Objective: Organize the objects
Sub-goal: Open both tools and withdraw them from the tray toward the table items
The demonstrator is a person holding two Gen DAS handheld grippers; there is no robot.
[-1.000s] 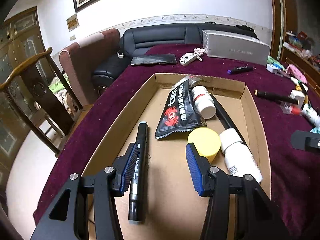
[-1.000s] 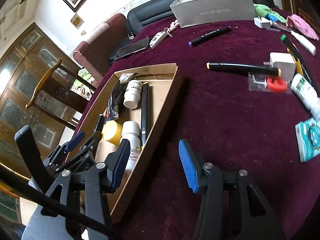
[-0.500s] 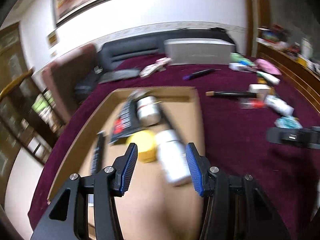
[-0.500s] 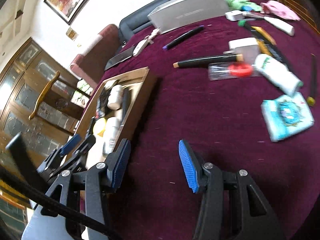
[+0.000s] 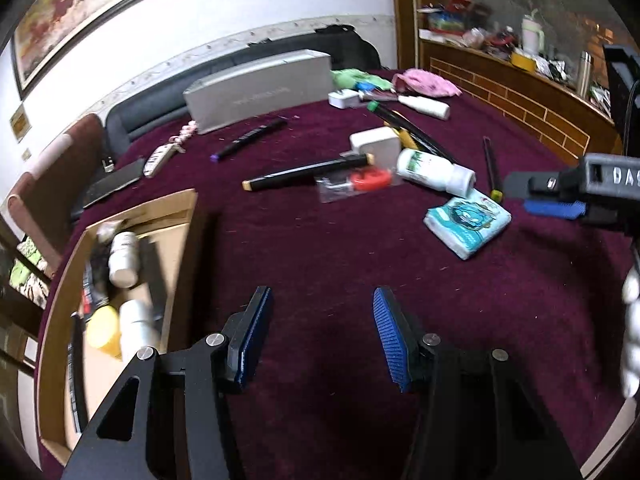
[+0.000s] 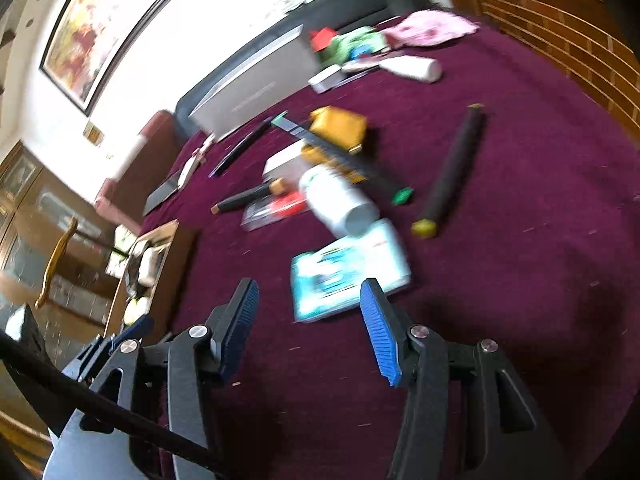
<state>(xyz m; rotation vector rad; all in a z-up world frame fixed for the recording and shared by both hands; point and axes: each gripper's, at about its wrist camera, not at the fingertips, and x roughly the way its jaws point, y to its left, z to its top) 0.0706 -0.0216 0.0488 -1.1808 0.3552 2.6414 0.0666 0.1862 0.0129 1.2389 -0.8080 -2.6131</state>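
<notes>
My left gripper (image 5: 320,296) hovers open over bare maroon tablecloth, just right of the cardboard box (image 5: 188,240). The box holds two white bottles (image 5: 124,258), a yellow lid (image 5: 102,332) and dark items. My right gripper (image 6: 308,286) is opening, nothing between its fingers; it points at a teal tissue pack (image 6: 348,268) lying just ahead. Its blue pad also shows at the left wrist view's right edge (image 5: 556,208), beside that tissue pack (image 5: 468,224). A white bottle (image 5: 434,170) lies on its side behind the pack. The right wrist view is blurred.
Loose on the cloth: a black marker with tan cap (image 5: 308,172), a red item in clear packaging (image 5: 356,182), a white charger (image 5: 376,142), a yellow-tipped black marker (image 6: 452,172), a purple-tipped pen (image 5: 248,138), a silver box (image 5: 260,92), a phone (image 5: 114,188). Brick-patterned counter at right.
Both grippers have swung rightward, away from the box. The left one has left the box interior and is over the cloth; the right one has come up to the tissue pack.
</notes>
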